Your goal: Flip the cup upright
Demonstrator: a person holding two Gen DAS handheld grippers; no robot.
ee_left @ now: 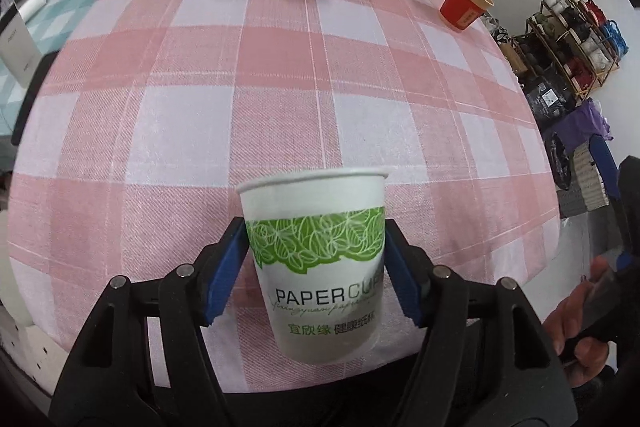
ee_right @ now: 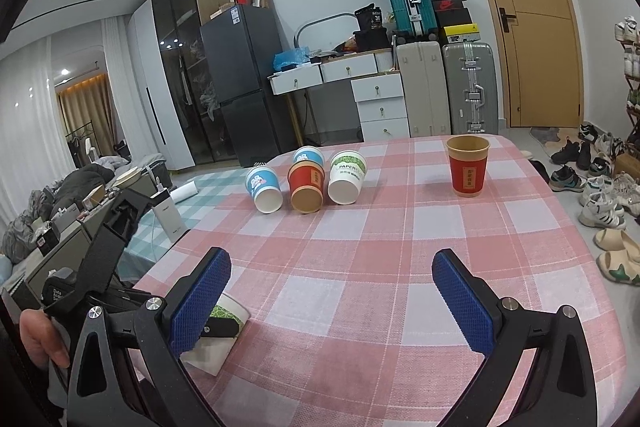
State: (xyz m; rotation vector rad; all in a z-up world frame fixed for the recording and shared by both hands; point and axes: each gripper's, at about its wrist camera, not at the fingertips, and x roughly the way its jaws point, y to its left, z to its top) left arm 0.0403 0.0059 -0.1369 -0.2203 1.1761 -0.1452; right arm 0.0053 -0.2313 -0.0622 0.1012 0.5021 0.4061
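Between the blue pads of the left hand-held gripper (ee_left: 316,263) sits a white-and-green paper cup (ee_left: 318,259), pinched rim-up over the pink checked worktop (ee_left: 280,87), while the right hand-held gripper (ee_right: 332,295) hangs spread wide, nothing in it, just right of the left one.

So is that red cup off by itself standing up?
Yes, the lone red cup stands upright: open rim on top, base on the tablecloth.

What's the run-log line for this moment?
left hand-held gripper: shut on white paper cup, rim up | right hand-held gripper: open | red cup: upright
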